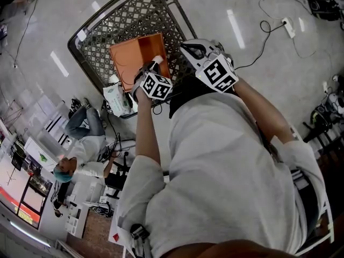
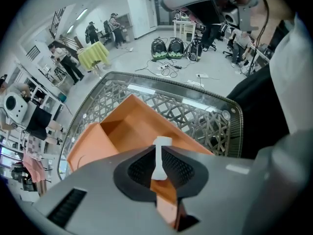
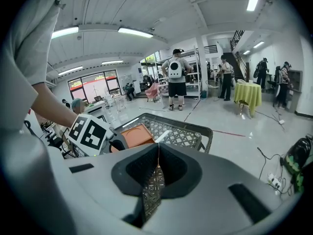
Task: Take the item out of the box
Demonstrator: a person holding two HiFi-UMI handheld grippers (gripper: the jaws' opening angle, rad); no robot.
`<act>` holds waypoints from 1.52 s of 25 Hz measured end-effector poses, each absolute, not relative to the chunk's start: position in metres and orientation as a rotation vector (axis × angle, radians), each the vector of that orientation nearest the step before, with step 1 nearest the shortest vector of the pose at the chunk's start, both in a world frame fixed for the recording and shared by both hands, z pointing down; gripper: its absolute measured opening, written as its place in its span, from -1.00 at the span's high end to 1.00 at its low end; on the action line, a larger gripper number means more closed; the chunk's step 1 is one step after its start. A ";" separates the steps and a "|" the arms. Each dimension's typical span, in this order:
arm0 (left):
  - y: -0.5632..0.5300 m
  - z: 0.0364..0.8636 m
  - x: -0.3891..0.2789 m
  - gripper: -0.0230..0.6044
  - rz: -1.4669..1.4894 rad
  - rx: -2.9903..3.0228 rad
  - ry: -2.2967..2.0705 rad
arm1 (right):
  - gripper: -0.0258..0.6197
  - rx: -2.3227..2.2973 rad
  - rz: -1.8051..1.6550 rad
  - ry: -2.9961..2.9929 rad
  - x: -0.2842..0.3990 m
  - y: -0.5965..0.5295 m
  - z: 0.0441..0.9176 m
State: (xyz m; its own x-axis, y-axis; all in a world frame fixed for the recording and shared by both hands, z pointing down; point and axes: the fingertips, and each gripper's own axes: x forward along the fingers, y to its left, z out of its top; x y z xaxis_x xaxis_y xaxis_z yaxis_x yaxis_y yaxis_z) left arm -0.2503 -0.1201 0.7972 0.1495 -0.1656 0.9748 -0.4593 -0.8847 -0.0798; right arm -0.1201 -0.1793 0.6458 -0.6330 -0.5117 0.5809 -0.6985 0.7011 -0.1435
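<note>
An orange cardboard box lies open on a black metal mesh table. My left gripper hovers over the box's near right corner. In the left gripper view its jaws pinch a small thin white item upright above the box. My right gripper hangs just right of the box over the mesh, jaws together with nothing between them. In the right gripper view the gripper points across the table towards the box.
A white and green carton sits by the table's near left edge. A person sits at the lower left. A power strip and cables lie on the floor at the right. People stand beyond the table.
</note>
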 end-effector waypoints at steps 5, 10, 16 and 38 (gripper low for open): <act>-0.113 0.810 -0.255 0.74 1.839 2.162 -0.567 | 0.91 0.933 0.470 -2.385 -0.117 -0.179 0.646; -0.109 0.816 -0.252 0.58 1.872 2.149 -0.526 | 0.91 0.942 0.479 -2.391 -0.115 -0.177 0.644; -0.110 0.823 -0.252 0.56 1.897 2.131 -0.513 | 0.91 0.942 0.471 -2.373 -0.110 -0.178 0.643; -0.113 0.842 -0.253 0.55 2.020 2.055 -0.514 | 0.91 0.999 0.498 -2.346 -0.080 -0.172 0.644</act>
